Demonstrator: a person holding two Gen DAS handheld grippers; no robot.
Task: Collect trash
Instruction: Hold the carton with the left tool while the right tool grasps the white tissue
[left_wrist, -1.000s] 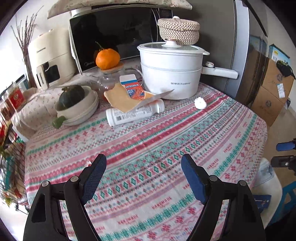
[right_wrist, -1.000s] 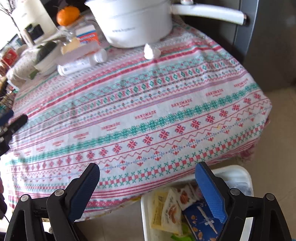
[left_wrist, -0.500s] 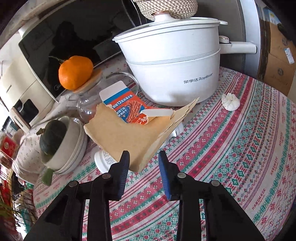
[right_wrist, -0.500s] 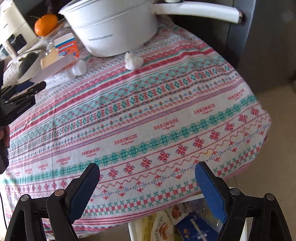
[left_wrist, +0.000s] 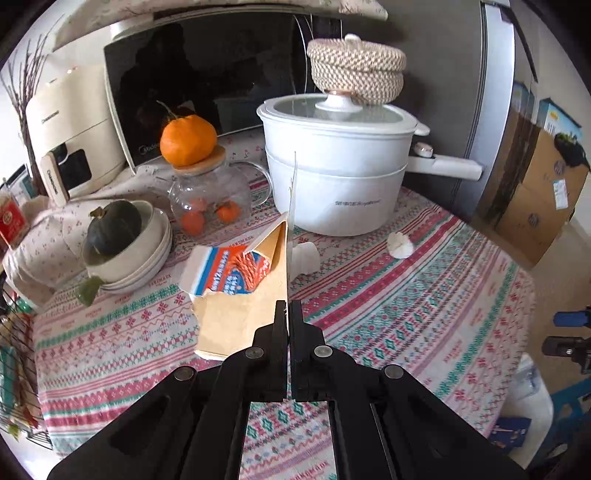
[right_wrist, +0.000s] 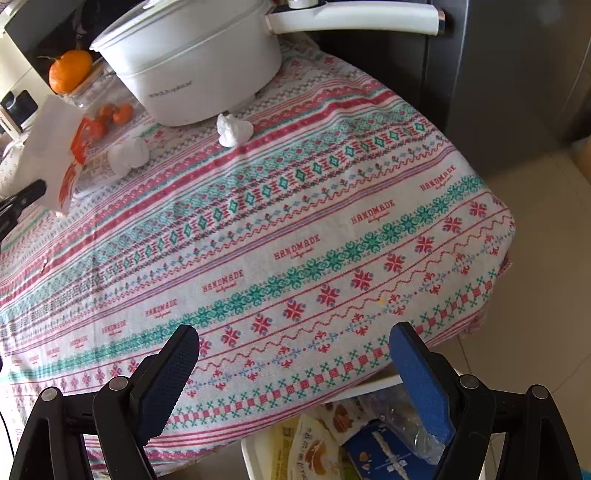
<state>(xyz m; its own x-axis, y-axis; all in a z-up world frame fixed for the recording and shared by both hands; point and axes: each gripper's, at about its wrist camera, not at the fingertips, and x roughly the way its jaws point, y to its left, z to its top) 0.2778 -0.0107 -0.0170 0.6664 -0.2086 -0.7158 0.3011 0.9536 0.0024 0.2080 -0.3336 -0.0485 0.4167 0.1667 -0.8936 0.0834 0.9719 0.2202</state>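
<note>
**Mei:** Patterned cloth covers the table (right_wrist: 332, 229), with a white pot (left_wrist: 332, 177) at the far side, a microwave (left_wrist: 207, 81) behind it, and a bin (right_wrist: 280, 454) of wrappers on the floor at the near right edge.

**Tom:** Where is the trash now?

**Mei:** A torn snack carton (left_wrist: 236, 291) hangs in the left gripper (left_wrist: 287, 314). Its jaws have just been closing and now pinch the cardboard's near edge, seen edge-on as a thin line between them. From the right wrist view it looks raised above the cloth, at far left.

**Tom:** How will it handle?

**Mei:** Light, I'd judge, and stiff enough to keep its shape, but ragged where it is torn. A pinch on a flat panel suits it; a hold near the tear could rip further.

**Tom:** And the other hand?

**Mei:** The right gripper (right_wrist: 291, 369) stands wide with nothing in it, over the near table edge above the bin.

**Tom:** Anything else to gather?

**Mei:** A crumpled tissue (right_wrist: 232, 129) lies just beside the pot: soft, nearly weightless, best squeezed across its middle. A white bottle (right_wrist: 129, 153) lies on its side near the carton; smooth and round, so it may roll, and across the body seems the surest hold.
</note>
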